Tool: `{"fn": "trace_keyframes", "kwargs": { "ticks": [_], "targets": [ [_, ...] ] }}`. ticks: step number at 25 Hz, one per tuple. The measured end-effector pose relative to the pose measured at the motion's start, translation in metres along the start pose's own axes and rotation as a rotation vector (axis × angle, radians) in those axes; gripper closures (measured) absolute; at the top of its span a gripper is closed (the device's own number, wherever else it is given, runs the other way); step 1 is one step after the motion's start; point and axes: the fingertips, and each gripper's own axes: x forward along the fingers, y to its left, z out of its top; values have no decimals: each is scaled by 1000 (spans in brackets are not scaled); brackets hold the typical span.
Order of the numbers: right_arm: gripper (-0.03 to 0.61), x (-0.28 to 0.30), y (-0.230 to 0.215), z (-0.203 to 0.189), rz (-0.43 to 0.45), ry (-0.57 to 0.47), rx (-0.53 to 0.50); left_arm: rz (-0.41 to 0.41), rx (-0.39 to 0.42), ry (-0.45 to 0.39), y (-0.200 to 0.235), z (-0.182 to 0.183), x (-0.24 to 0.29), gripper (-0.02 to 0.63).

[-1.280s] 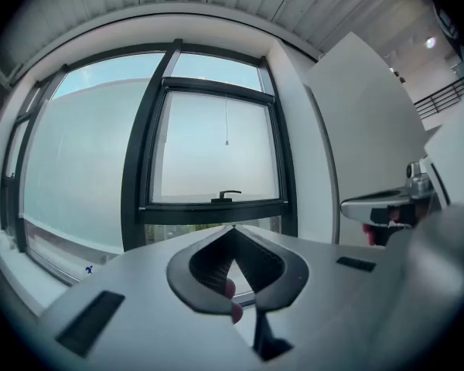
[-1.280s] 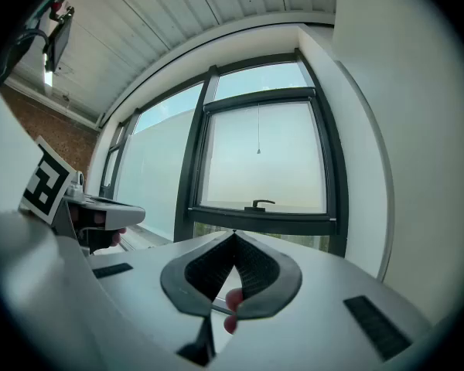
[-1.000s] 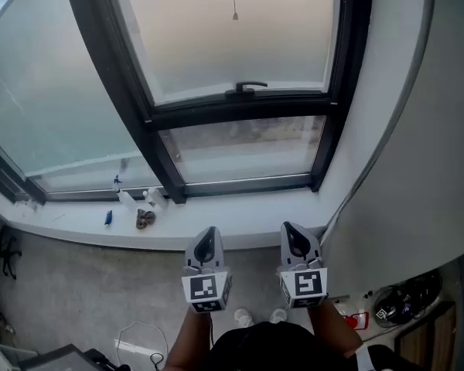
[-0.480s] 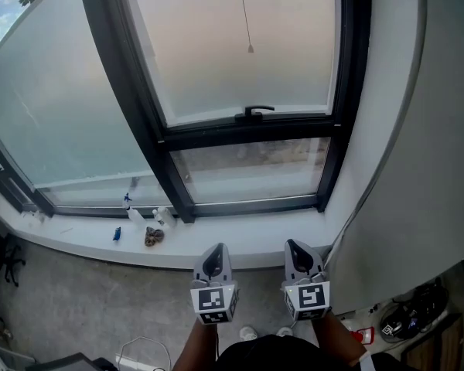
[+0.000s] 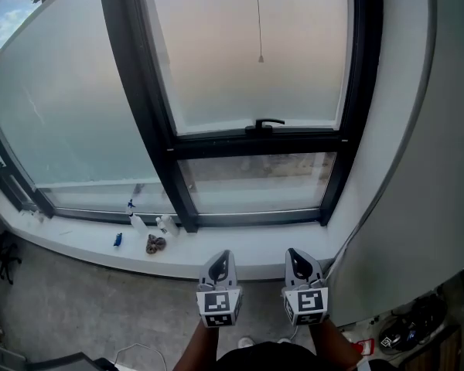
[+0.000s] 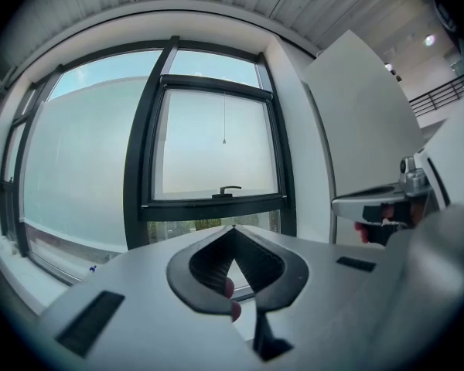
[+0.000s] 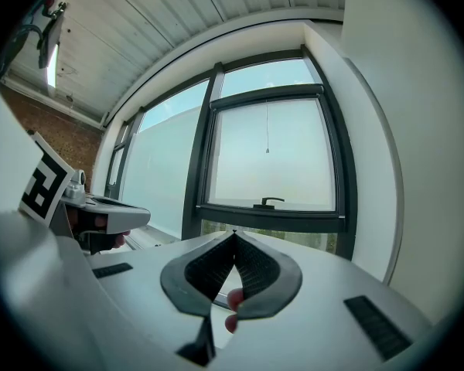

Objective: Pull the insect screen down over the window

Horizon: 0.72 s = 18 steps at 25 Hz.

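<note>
1. Head view: the left gripper (image 5: 220, 258) and right gripper (image 5: 298, 255) are held side by side, low in the picture, both pointing at the window (image 5: 216, 52). Each has its 2 jaws pressed together with nothing between them. Of the insect screen, only the pull cord (image 5: 258, 14) can be made out. It hangs in front of the upper pane, and its small end bead (image 5: 261, 59) sits well above the black handle (image 5: 268, 123) on the cross bar. Both grippers are well apart from the cord. On the white sill (image 5: 247, 242), left of the grippers, lie a blue item (image 5: 118, 239), a brownish clump (image 5: 155, 243) and pale bottles (image 5: 166, 224).

2. Left gripper view: the left gripper's (image 6: 233, 230) jaws meet at their tips and grip nothing; a fingertip (image 6: 229, 288) shows through the gap behind them. Straight beyond the tips stands the window, with the pull cord (image 6: 223, 122) hanging above the handle (image 6: 230, 190). The right gripper (image 6: 379, 203) shows at the right edge.

3. Right gripper view: the right gripper's (image 7: 233, 233) jaws are likewise closed tip to tip on nothing. The pull cord (image 7: 267, 126) hangs above the handle (image 7: 271, 202), far beyond the tips. The left gripper (image 7: 108, 215) with its marker cube (image 7: 42, 188) shows at the left.
</note>
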Motion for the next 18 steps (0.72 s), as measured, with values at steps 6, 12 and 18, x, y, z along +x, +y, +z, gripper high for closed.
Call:
{"fn": "trace_keyframes", "kwargs": {
  "ticks": [6, 12, 18],
  "targets": [
    [575, 10, 2, -7, -31, 12, 17, -19, 17, 11, 12, -6, 8, 611],
    [575, 23, 2, -18, -29, 30, 2, -31, 22, 43, 14, -20, 22, 611],
    [575, 45, -17, -19, -38, 18, -4, -37, 37, 66, 13, -23, 50, 611]
  ]
}}
